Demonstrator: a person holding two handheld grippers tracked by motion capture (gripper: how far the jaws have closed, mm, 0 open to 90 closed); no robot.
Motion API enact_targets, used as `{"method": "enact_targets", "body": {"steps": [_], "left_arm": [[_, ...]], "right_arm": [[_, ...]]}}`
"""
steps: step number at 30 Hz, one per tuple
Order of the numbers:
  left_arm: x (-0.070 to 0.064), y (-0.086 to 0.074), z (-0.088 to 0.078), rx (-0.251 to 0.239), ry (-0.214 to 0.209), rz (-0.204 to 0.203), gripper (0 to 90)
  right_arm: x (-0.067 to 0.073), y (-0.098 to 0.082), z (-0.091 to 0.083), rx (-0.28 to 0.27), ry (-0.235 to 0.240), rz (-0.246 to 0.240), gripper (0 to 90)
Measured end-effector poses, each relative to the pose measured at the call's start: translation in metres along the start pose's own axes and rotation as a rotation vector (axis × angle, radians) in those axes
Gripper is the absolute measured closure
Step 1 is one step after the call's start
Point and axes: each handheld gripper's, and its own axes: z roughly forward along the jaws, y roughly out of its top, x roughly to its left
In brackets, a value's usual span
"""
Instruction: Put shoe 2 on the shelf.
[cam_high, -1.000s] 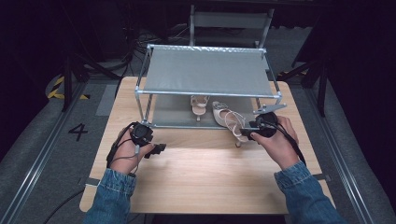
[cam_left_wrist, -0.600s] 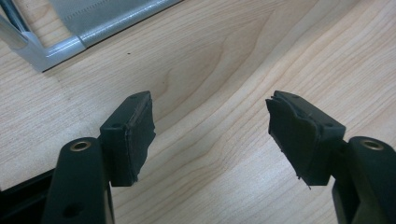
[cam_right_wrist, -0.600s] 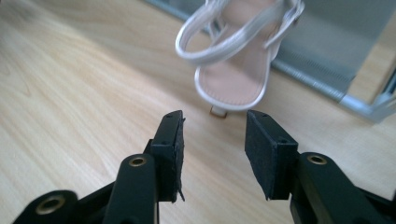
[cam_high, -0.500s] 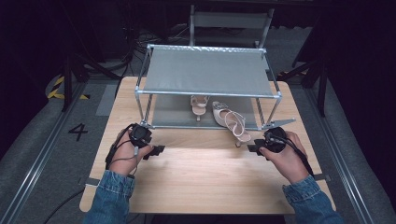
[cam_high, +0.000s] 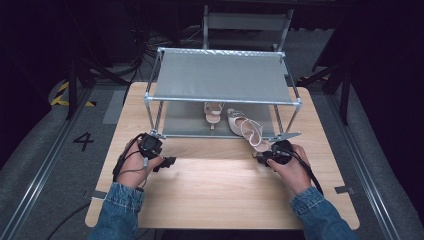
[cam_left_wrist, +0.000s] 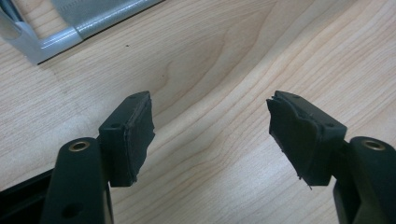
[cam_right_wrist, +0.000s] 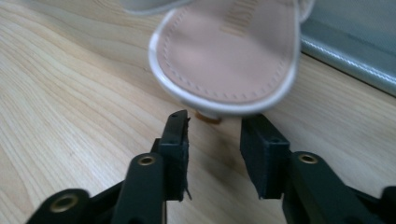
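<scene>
Two pale heeled sandals lie on the lower shelf of a metal shoe rack (cam_high: 225, 100). One sandal (cam_high: 213, 111) sits under the shelf's middle. The other sandal (cam_high: 248, 131) pokes out over the front rail. My right gripper (cam_high: 261, 156) is low on the table, right by that sandal's near end. In the right gripper view, the sandal's pink insole with its white rim (cam_right_wrist: 229, 51) hovers just beyond my right gripper (cam_right_wrist: 214, 135). Its jaws have just been closing and stand a narrow gap apart with nothing pressed between them. My left gripper (cam_high: 168, 161) (cam_left_wrist: 210, 126) rests open over bare wood.
The rack stands on a wooden table (cam_high: 215, 195), and its front left foot (cam_left_wrist: 46, 39) is close to my left gripper. A grey fabric upper shelf (cam_high: 222, 77) covers the lower one. Dark floor and stands surround the table.
My right hand has dropped from beside the rack's front right post down to the table, by the protruding sandal, and its jaws have narrowed. The left hand has not moved.
</scene>
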Motion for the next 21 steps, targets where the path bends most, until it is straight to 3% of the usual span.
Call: {"method": "enact_targets", "body": {"steps": [6, 8, 13, 21], "left_arm": [[0.000, -0.005, -0.002, 0.006, 0.006, -0.009, 31.4], [0.001, -0.008, -0.004, 0.007, 0.009, -0.010, 31.4], [0.004, -0.015, -0.008, -0.003, 0.021, -0.031, 31.5], [0.007, -0.029, -0.016, -0.003, 0.039, -0.061, 31.4]], "right_arm": [[0.000, 0.003, 0.010, -0.048, 0.015, -0.027, 75.1], [0.000, 0.005, 0.011, -0.058, -0.003, -0.055, 79.1], [0.006, 0.011, 0.010, -0.093, 0.023, -0.057, 80.2], [0.018, 0.028, 0.020, -0.070, 0.081, -0.058, 80.3]]}}
